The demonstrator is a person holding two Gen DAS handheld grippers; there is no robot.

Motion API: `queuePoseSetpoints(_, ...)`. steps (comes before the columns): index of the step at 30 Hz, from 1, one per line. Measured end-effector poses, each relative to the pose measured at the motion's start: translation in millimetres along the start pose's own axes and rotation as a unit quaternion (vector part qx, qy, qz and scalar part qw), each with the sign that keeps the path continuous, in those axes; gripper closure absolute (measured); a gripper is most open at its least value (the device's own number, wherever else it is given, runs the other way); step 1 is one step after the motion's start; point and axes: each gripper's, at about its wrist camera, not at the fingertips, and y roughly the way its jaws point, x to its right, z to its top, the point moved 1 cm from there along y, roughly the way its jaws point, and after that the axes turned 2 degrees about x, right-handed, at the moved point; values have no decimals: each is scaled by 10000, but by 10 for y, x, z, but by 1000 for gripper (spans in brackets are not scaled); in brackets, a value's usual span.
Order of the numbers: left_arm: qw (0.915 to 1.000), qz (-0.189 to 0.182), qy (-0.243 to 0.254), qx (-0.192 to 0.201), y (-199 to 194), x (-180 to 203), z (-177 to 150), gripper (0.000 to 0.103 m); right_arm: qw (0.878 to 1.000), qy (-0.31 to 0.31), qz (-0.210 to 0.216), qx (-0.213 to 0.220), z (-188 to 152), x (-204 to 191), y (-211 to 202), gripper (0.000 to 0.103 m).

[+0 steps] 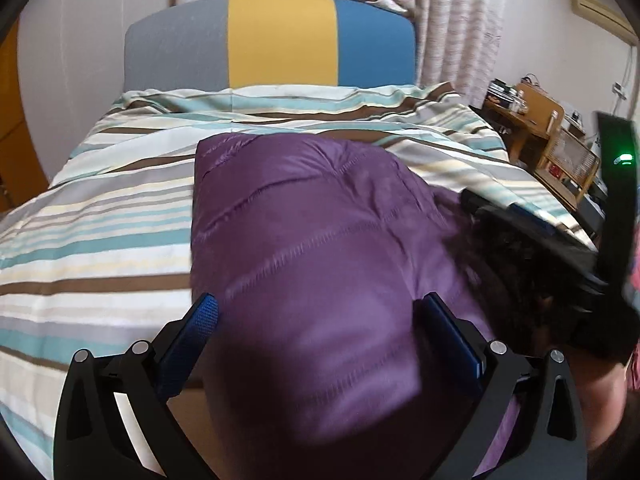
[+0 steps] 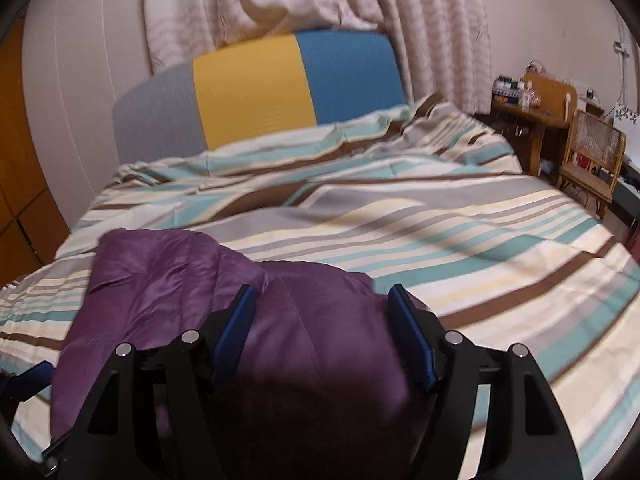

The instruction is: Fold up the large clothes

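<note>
1. Nearest in the left wrist view, the left gripper (image 1: 318, 312) has its jaws spread wide, with the puffy purple jacket (image 1: 320, 240) bulging up between the blue pads (image 1: 206, 312); they straddle it and do not look clamped.
2. The right gripper (image 2: 324, 312) likewise has its jaws apart around a hump of the jacket, its pads at the cloth's sides but not pinching it.
3. The jacket lies bunched on the near part of the striped duvet (image 2: 480, 232), towards the left of the bed.
4. It looks quilted and padded: likely light, soft and springy, with a slick shell. A stitched seam or hem should hold better than a puffed panel.
5. Farther off stand the grey, yellow and blue headboard (image 1: 280, 40), curtains (image 2: 420, 20), and a wooden desk (image 2: 532, 120) far right.
6. No brand, label or writing can be read.
</note>
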Motion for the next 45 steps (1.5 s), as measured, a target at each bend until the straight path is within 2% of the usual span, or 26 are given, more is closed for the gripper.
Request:
queuePoseSetpoints(4,9999,43,46,135,23,30,-80,3,9999,62,-117,-24,-165,120,-251,28)
queuePoseSetpoints(9,9967,344,729,90,221,221,-124,3,9986,228,-333,-329,-370,258,-155,27)
queuePoseSetpoints(12,9972,308,684,-7,299,164,-135,3,9977,50,-466,-497,-378,187,-37,27)
queuePoseSetpoints(16,9977,256,628,51,256,139,-146,3,9980,143,-382,-491,-385,216,-59,25)
queuePoseSetpoints(19,9988,158,453,127,138,85,-171,3,9981,311,-216,-479,-399,266,-185,21)
queuePoseSetpoints(24,9994,-240,-243,68,-111,-72,-331,3,9896,1078,470,-825,-525,460,-430,18)
queuePoseSetpoints(29,9928,-801,-872,-170,-212,-251,-446,3,9871,1014,708,-1013,-606,513,-626,15)
queuePoseSetpoints(38,9783,-1441,-1393,-532,-272,-383,-446,3,9769,1357,1023,-1297,-673,578,-698,12)
queuePoseSetpoints(42,9743,-1538,-1506,-666,-186,-414,-423,3,9722,1416,1117,-1494,-670,584,-611,12)
queuePoseSetpoints(45,9745,-1557,-1447,-714,-136,-387,-440,3,9627,1656,1283,-1715,-722,633,-503,11)
